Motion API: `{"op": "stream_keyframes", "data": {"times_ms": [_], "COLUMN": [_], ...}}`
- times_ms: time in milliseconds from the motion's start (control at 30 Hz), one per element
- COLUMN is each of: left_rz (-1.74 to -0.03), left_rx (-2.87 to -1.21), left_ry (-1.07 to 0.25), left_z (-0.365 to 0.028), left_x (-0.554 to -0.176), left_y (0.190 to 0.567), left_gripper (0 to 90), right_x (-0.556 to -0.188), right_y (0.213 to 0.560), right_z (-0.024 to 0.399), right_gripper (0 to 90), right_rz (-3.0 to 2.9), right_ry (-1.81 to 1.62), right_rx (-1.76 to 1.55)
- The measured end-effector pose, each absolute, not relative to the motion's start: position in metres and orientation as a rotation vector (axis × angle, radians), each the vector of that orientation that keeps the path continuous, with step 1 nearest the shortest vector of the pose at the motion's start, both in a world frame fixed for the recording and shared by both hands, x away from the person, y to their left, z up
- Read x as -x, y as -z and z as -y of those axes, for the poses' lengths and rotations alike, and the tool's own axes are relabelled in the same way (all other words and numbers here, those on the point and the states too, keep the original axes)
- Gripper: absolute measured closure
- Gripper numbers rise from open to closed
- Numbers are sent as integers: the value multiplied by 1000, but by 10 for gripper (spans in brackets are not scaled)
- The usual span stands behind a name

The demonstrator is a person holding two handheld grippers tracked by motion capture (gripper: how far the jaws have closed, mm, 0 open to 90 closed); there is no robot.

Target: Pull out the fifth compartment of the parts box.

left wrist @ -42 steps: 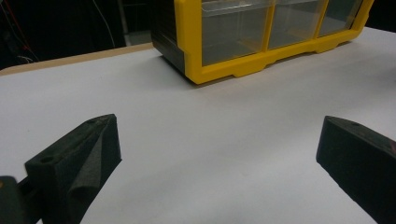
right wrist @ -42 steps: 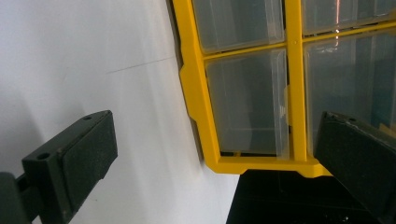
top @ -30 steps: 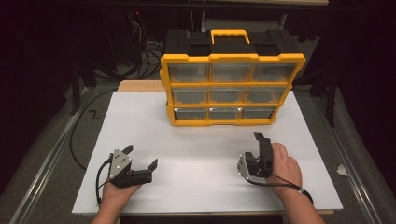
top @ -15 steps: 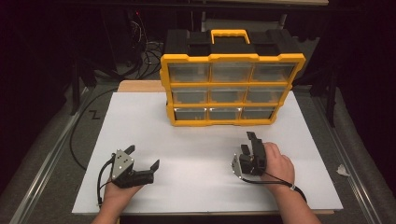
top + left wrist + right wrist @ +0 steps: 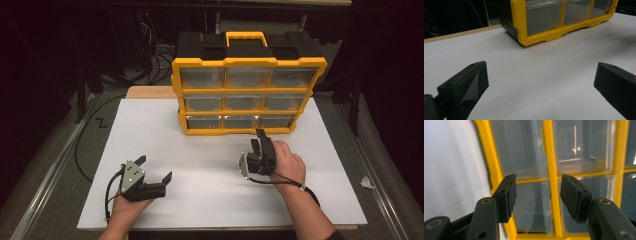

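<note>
organizer (image 5: 247, 85), yellow frame with a black body and a yellow carry handle (image 5: 245, 37) on top, stands upright at the far middle of the white board (image 5: 150, 130), its front turned toward me. front is a three-by-three grid of clear plastic drawers (image 5: 241, 102) set between glossy yellow bars; in the right gripper view the drawer fronts look smooth and reflective, contents too blurred to tell.

my right gripper (image 5: 258, 140) sits just in front of the bottom drawer row, near it but apart, rolled onto its side so the jaws point at the drawers. jaws have just been closing and now stand part-way apart with nothing between them; in the right gripper view (image 5: 537, 195) a yellow divider bar shows through the gap, farther off. pads (image 5: 570, 195) are matte black foam-like blocks, slightly chipped at the edges.

my left gripper (image 5: 155, 170) rests low near the front left of the board, well apart from the organizer, jaws spread wide and holding nothing. bare white board lies between its wedge-shaped black pads (image 5: 466, 85) and the organizer's near corner (image 5: 524, 32).

board surface is flat, matte, unmarked. a strip of bare wood (image 5: 150, 92) shows at its far left edge beside the organizer. a black cable (image 5: 82, 145) loops off the left side onto the grey floor; tangled cables (image 5: 155, 55) sit behind the organizer in the dark. a small crumpled white scrap (image 5: 367, 183) lies on the floor to the right.
</note>
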State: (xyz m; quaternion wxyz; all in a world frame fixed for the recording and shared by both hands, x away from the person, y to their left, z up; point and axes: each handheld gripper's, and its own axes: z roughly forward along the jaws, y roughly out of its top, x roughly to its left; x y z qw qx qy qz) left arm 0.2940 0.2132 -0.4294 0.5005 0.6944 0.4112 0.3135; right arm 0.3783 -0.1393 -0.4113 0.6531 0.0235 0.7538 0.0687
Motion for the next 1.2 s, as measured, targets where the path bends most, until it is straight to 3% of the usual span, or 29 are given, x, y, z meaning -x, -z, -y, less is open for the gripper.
{"op": "stream_keyframes", "data": {"times_ms": [1200], "left_rz": [-990], "left_rx": [-1677], "left_ry": [-759], "left_z": [-213], "left_x": [-294], "left_y": [429], "left_gripper": [2], "right_x": [-418], "right_y": [350], "right_z": [112], "right_gripper": [618], "right_rz": [-1587], "right_ry": [-177], "right_rx": [-28]}}
